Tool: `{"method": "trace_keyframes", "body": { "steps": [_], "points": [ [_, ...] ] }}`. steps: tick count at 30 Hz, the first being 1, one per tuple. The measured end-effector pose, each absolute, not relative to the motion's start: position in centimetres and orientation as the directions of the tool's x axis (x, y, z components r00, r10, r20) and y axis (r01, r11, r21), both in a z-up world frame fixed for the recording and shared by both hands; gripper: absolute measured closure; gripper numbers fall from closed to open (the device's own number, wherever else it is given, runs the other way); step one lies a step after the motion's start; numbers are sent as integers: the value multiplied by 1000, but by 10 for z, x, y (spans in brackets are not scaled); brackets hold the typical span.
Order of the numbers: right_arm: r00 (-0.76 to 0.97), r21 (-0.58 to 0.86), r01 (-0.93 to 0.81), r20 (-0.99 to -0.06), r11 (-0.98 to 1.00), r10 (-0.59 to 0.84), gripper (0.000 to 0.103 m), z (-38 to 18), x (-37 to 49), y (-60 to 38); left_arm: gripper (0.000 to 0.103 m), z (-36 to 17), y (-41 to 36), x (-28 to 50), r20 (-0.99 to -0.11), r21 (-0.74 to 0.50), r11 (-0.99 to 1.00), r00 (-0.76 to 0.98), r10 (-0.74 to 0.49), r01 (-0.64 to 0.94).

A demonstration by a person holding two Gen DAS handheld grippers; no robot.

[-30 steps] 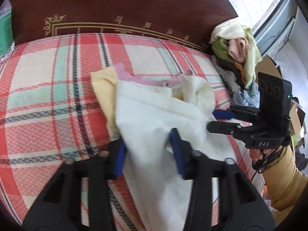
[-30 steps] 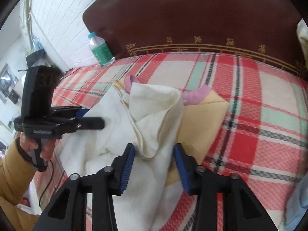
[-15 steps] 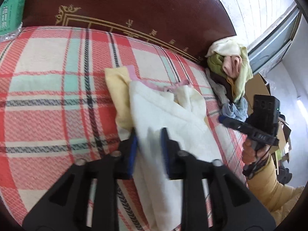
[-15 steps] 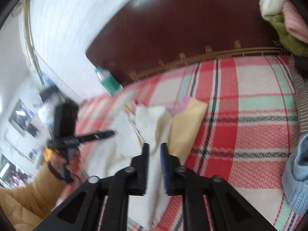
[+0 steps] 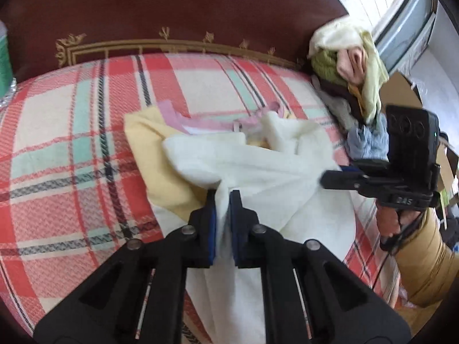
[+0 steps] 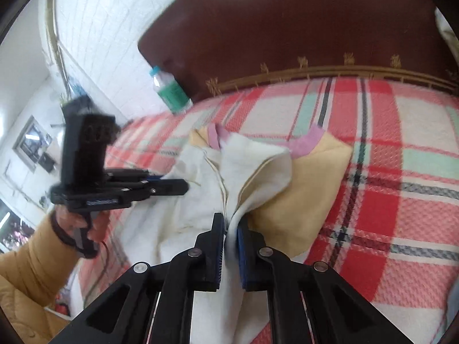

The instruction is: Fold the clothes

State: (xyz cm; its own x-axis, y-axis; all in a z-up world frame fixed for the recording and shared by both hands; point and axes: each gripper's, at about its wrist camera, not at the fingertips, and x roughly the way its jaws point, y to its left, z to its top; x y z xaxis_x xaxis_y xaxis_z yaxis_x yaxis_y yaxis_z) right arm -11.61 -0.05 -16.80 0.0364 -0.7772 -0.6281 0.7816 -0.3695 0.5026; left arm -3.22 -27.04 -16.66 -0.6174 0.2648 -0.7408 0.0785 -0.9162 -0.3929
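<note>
Cloth, white, on plaid bed over yellow garment; left gripper and right gripper both clamped on its folds.

Dark red headboard, white brick wall
</note>
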Motion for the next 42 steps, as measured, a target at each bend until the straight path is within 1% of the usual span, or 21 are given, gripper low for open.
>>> {"method": "trace_keyframes", "body": {
  "steps": [1, 2, 3, 7, 10, 11, 14, 15, 16, 17, 18, 19, 21, 22, 23, 24, 26, 30, 33, 37, 42],
  "points": [
    [25, 531, 765, -591, -365, -807, 96, -162, -117, 9, 93, -162, -275, -29, -715, -424, -902, -641, 279, 82],
    [3, 555, 744, -559, -372, -829, 96, -157, -119, 19, 98, -157, -280, -26, -693, -447, -890, -663, 283, 88],
    [-16, 574, 722, -545, -387, -838, 96, -158, -121, 27, 98, -153, -285, -25, -691, -435, -893, -677, 252, 112],
    [-10, 626, 631, -584, -458, -812, 95, -188, -130, 40, 98, -158, -297, -25, -708, -426, -891, -670, 224, 153],
    [24, 635, 613, -610, -471, -792, 91, -208, -130, 40, 97, -162, -289, -22, -707, -425, -900, -658, 261, 100],
    [9, 623, 620, -614, -477, -789, 87, -207, -129, 42, 97, -161, -286, -22, -705, -428, -900, -654, 274, 83],
    [17, 643, 628, -574, -438, -819, 77, -200, -129, 39, 93, -158, -277, -27, -709, -428, -903, -633, 310, 36],
    [12, 628, 645, -580, -437, -815, 75, -197, -127, 37, 88, -158, -274, -31, -716, -421, -907, -622, 316, 23],
    [11, 612, 660, -587, -435, -809, 74, -195, -125, 35, 61, -158, -269, -35, -722, -403, -915, -620, 307, 16],
    [12, 603, 671, -591, -432, -807, 74, -193, -123, 34, 23, -158, -265, -38, -729, -385, -923, -617, 297, 10],
    [13, 595, 680, -593, -428, -805, 74, -192, -121, 32, 15, -158, -261, -41, -735, -367, -930, -615, 288, 3],
    [12, 590, 687, -594, -425, -804, 74, -191, -120, 31, 15, -159, -256, -45, -739, -352, -936, -611, 282, -6],
    [1, 575, 694, -603, -433, -798, 74, -190, -119, 29, 27, -162, -247, -52, -742, -353, -934, -594, 309, -45],
    [8, 580, 693, -600, -428, -800, 74, -189, -118, 28, 50, -165, -244, -57, -756, -350, -936, -576, 311, -46],
    [12, 583, 692, -599, -425, -801, 74, -188, -118, 26, 80, -168, -242, -61, -769, -346, -937, -558, 311, -46],
    [10, 579, 694, -603, -428, -798, 74, -188, -118, 26, 89, -171, -242, -63, -780, -339, -940, -549, 302, -36],
    [13, 575, 699, -604, -425, -797, 74, -186, -118, 26, 94, -172, -249, -62, -780, -329, -944, -566, 268, 6],
    [-6, 566, 700, -605, -435, -796, 74, -184, -121, 27, 95, -158, -278, -49, -731, -342, -932, -657, 183, 120],
    [-13, 571, 698, -592, -431, -805, 74, -183, -124, 29, 95, -156, -296, -41, -731, -335, -924, -670, 129, 187],
    [7, 583, 682, -608, -441, -794, 74, -191, -128, 24, 95, -166, -302, -36, -714, -407, -900, -670, 205, 158],
    [14, 602, 672, -593, -431, -805, 74, -192, -127, 20, 90, -167, -295, -33, -701, -427, -896, -670, 244, 121]
  ]
}}
